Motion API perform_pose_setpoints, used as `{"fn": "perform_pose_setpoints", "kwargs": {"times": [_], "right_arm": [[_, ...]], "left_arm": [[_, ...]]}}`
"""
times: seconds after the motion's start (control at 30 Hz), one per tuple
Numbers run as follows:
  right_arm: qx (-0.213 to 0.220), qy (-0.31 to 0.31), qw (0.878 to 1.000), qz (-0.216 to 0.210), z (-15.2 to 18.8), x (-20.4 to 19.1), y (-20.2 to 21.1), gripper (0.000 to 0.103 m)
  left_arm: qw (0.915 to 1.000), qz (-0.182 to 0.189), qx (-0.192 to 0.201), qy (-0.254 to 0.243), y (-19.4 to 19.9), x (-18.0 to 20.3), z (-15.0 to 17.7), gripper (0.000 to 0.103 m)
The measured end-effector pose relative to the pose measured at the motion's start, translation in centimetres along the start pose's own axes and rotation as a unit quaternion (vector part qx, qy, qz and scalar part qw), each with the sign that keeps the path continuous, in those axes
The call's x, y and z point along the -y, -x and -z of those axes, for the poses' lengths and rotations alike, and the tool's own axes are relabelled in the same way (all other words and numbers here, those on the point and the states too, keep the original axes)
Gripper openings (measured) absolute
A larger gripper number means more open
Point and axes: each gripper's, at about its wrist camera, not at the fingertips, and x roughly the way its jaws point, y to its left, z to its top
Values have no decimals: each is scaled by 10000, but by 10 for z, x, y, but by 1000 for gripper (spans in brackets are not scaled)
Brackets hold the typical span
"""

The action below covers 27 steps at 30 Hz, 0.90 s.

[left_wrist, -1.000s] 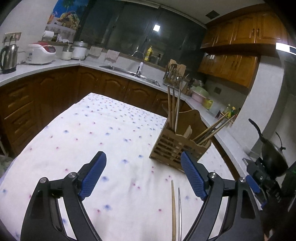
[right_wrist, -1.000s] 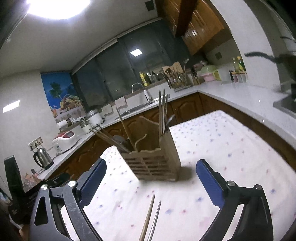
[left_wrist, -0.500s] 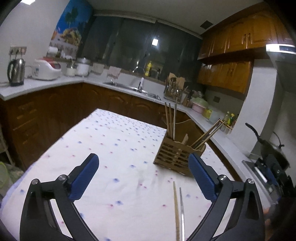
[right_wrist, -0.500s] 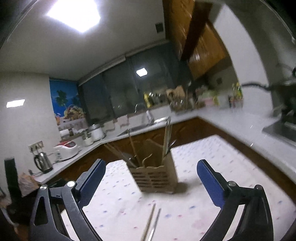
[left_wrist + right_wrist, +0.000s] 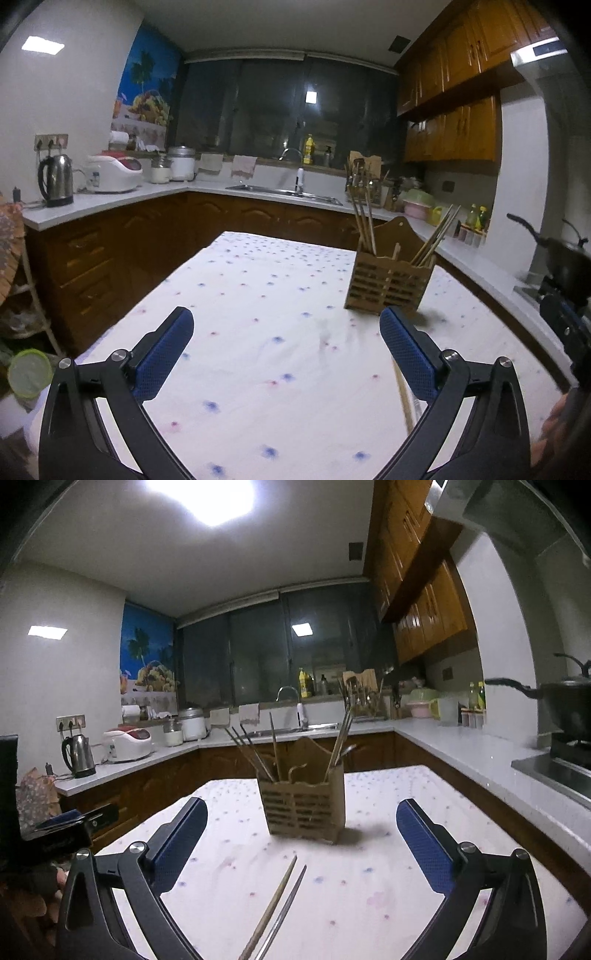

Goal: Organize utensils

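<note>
— What do you see from the left tongs [image 5: 282, 328] now?

— I see both blue pads [image 5: 164, 352] spread as wide as they go, and nothing is between them, only the white dotted cloth [image 5: 258, 295]. The wooden utensil holder [image 5: 389, 280] stands on the cloth ahead of these tongs and a little to the right, apart from the pads. It has chopsticks in it, some nearly upright and some leaning right.

— And the loose pieces?

— A wooden chopstick [image 5: 402, 398] lies flat on the cloth just under the right pad of the left tongs, partly hidden by it. A metal one [image 5: 416, 405] shows beside it — only a small part.

— The right tongs [image 5: 301, 836]?

— Also wide open, holding nothing. In this view the holder [image 5: 304, 806] is straight ahead, between the two pads but farther away, not touching them. The wooden chopstick [image 5: 275, 901] and the metal chopstick [image 5: 286, 908] lie side by side on the cloth [image 5: 369, 886], nearer than the holder, close together, pointing toward it.

— Anything more?

— At the left edge I see part of the other tool and a hand [image 5: 48, 882].
</note>
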Motion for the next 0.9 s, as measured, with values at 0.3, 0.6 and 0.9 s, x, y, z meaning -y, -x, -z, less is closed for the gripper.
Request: {"fn": "perform_pose_setpoints", "kwargs": {"times": [0.3,0.6,0.9], "right_arm": [[-230,-13,9997,88,24,5,5,103],[-385,-90,9988,288,44,15,8,103],[-217,-80,9992,338,43,19,20,103]], "left_arm": [[9992,-181,-40,-359,-1,13,23,103],[9980,-257,-130,-564,0,23,37,103],[9971,-299,-165,-686,1,31,42,103]]}}
